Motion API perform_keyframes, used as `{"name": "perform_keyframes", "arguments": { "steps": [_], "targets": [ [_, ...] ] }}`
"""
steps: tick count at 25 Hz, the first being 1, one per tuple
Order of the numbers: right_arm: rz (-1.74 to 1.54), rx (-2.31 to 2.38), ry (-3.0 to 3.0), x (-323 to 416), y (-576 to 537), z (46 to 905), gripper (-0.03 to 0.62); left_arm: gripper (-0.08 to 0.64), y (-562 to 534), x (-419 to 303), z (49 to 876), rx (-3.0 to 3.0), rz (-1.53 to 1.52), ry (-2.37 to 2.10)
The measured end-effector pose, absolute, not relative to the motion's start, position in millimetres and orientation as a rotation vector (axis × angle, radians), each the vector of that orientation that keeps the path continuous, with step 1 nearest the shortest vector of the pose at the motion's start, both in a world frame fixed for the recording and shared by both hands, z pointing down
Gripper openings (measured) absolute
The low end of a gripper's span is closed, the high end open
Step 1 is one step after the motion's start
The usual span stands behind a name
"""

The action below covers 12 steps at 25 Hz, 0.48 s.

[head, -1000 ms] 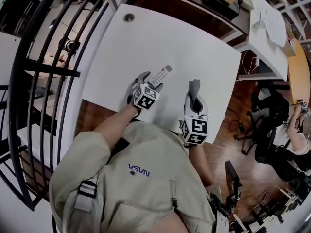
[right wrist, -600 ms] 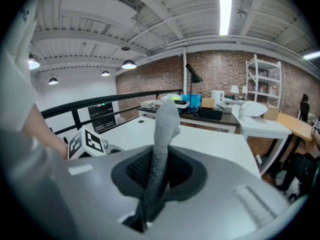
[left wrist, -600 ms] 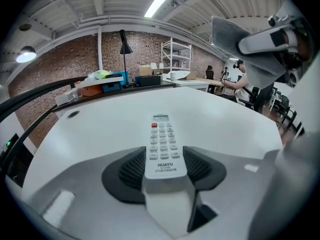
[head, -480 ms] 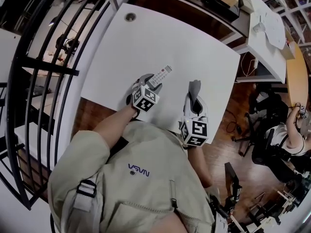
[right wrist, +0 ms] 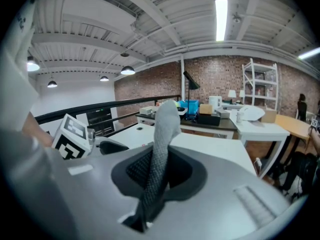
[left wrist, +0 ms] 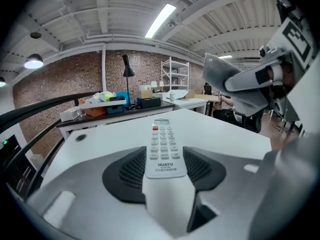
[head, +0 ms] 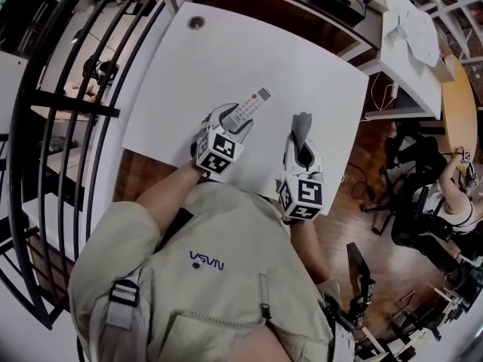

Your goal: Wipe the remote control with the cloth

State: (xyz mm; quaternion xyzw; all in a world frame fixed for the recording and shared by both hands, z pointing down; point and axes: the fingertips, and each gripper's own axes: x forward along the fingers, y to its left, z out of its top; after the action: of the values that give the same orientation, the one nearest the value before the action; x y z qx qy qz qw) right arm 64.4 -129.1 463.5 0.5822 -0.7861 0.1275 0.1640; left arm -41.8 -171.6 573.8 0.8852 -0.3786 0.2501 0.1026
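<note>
Left gripper view: left hand-held gripper (left wrist: 165, 173) just closed on white plastic remote control (left wrist: 164, 143), seemingly stiff, light, by its bare end.
Right hand-held gripper (right wrist: 159, 173): clamped limp grey cloth (right wrist: 165, 129).

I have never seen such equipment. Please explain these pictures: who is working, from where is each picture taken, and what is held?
There is no robot: a person at a white table holds a two-jaw gripper in each hand. The head view comes from a camera on the person's head, looking down. The two gripper views come from cameras riding on the grippers, looking along their jaws. The left gripper has just closed its jaws on a white remote control. The right gripper is shut on a grey cloth. The cubes with black squares belong to the grippers. The table has a round hole near one corner.
</note>
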Motion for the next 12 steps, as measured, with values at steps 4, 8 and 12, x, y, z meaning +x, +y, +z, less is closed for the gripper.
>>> {"name": "perform_keyframes", "arguments": {
  "steps": [4,8,12],
  "targets": [
    [0.328,1.632,-2.246,65.3,-134.2,451.6,0.031,0.239,-163.3,-32.7,533.5,2.74,0.693,-1.123],
    [0.291,1.576,-2.262,66.1,-142.9,436.2,0.031,0.239,-153.0,-17.7,500.2,2.87,0.672,-1.116],
    [0.206,1.548,-2.239,66.8,-155.5,418.9,0.031,0.239,-140.8,-7.7,480.5,2.977,0.698,-1.096]
  ]
}}
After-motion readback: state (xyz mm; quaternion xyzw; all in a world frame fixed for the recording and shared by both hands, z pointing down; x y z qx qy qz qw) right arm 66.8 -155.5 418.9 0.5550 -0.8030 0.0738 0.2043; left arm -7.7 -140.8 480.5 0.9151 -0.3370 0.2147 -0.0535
